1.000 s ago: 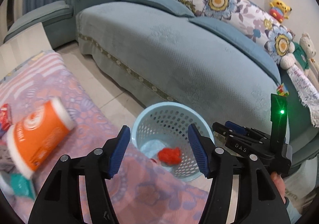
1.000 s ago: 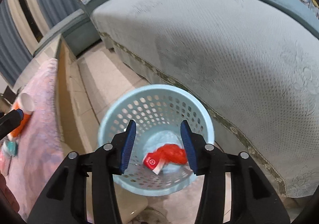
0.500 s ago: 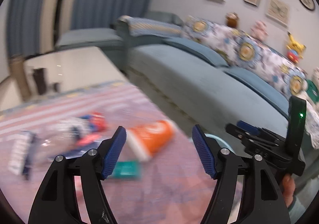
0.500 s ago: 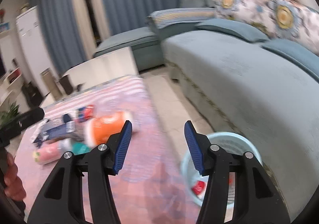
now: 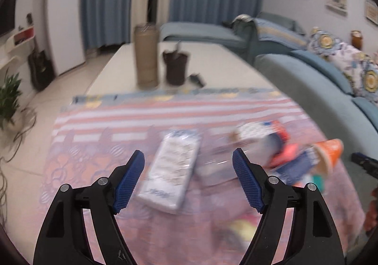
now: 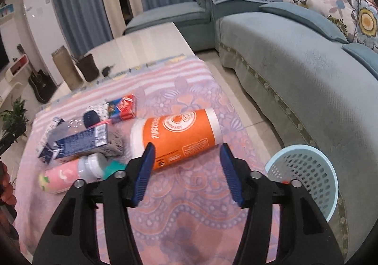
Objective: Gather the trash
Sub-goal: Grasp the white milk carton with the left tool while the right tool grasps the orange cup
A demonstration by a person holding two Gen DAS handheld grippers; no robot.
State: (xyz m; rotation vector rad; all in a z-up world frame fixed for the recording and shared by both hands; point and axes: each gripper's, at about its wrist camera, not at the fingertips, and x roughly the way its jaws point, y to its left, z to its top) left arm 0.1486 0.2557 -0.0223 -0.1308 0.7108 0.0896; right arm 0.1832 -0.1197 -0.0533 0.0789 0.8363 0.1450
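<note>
Right now, line by line:

Left tongs: my jaws stand wide apart with nothing between them, held above the pink patterned cloth on the worktop.

Right tongs: my jaws are spread and grip nothing; they hang over the near part of the cloth, and the near end of the orange canister shows between the blue pads.

Trash on the cloth: the orange canister lies on its side. To its left lie a dark blue packet, a pink bottle on its side with a white cap, and a small teal item just beside that cap. Farther back is a red and blue carton.

Left-wrist view: blurred. A white wrapped pack lies flat between my left pads, and the heap of trash sits to its right, with the orange canister at the right edge.

Basket: the light blue perforated basket stands on the floor to the right of the worktop, just beside the blue sofa. A small red bit shows at its near rim; I cannot tell what it is.

Far end of the worktop: a tall tan cylinder and a dark cup stand near each other on the bare surface.
</note>
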